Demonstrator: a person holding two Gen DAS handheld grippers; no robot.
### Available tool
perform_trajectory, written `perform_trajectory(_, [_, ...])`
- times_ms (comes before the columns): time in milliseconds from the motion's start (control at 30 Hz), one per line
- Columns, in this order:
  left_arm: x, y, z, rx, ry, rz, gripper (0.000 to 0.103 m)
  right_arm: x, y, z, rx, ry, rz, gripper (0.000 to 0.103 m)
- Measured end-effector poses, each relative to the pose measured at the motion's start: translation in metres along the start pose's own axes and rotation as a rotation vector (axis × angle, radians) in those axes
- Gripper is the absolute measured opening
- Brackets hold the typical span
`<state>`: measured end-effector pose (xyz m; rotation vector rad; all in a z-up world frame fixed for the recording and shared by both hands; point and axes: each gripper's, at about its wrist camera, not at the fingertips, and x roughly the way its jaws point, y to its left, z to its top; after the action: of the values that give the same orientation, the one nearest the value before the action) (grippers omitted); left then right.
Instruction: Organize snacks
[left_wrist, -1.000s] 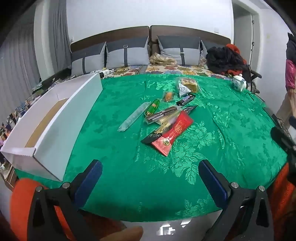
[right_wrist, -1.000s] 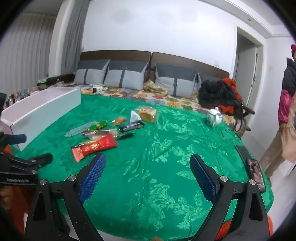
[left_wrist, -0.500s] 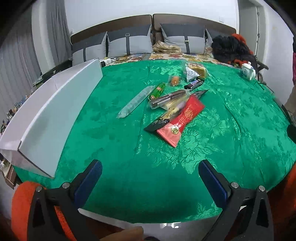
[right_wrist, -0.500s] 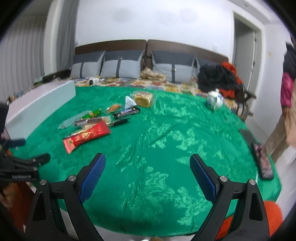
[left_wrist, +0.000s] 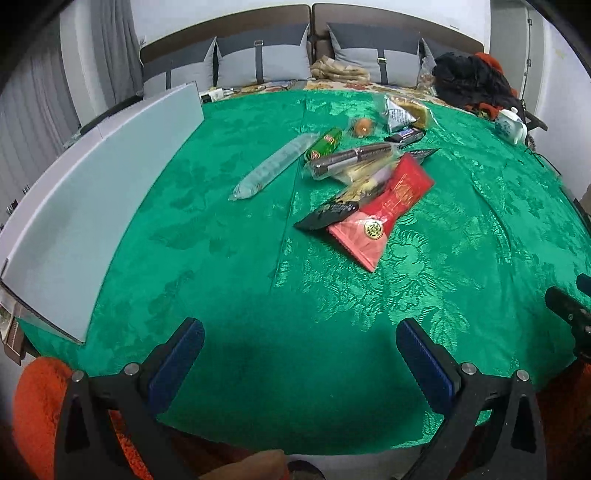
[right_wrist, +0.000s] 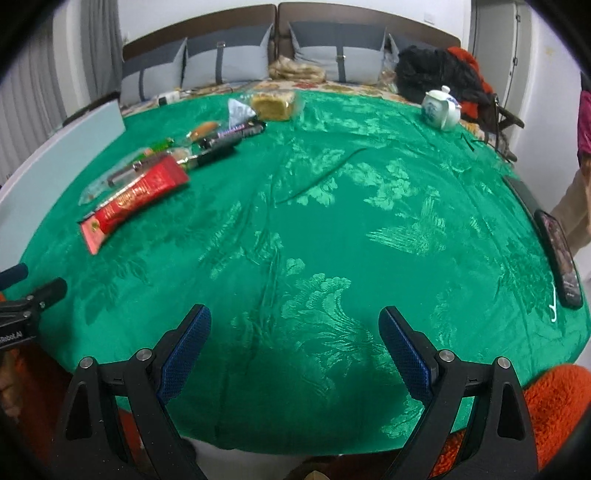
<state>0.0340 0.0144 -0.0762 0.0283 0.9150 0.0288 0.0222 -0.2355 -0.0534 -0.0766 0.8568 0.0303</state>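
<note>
At far left stands the white box (left_wrist: 99, 192) on the green worktop (left_wrist: 221, 295). Mid-worktop lies the snack pile, the red packet (left_wrist: 384, 210) nearest us. Our left gripper (left_wrist: 295, 350) and right gripper (right_wrist: 295, 332) hover with jaws spread, holding nothing. We should approach the red packet low and flat, pinching its free end.

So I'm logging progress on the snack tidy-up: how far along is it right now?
Nothing looks done yet. The red packet, the clear sleeve, the green packet and the other snacks all lie loose on the green tablecloth, away from the white box. Nothing is in hand: the left gripper and right gripper are both open and empty, near the table's front edge. All the sorting is left.
</note>
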Motion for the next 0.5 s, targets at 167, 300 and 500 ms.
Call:
perform_trajectory(167, [0.01,0.003,0.0,-0.008,0.03,0.0,0.103,0.007,0.005,-0.004,-0.023,0.029,-0.003,0.094])
perform_trajectory(300, [0.014,0.004,-0.002,-0.007,0.039,-0.002,0.103,0.012,0.009,-0.004,-0.037,0.052,-0.002,0.094])
perform_trajectory(500, [0.019,0.008,-0.002,-0.027,0.047,-0.029,0.103,0.015,0.007,-0.004,-0.008,0.055,0.023,0.096])
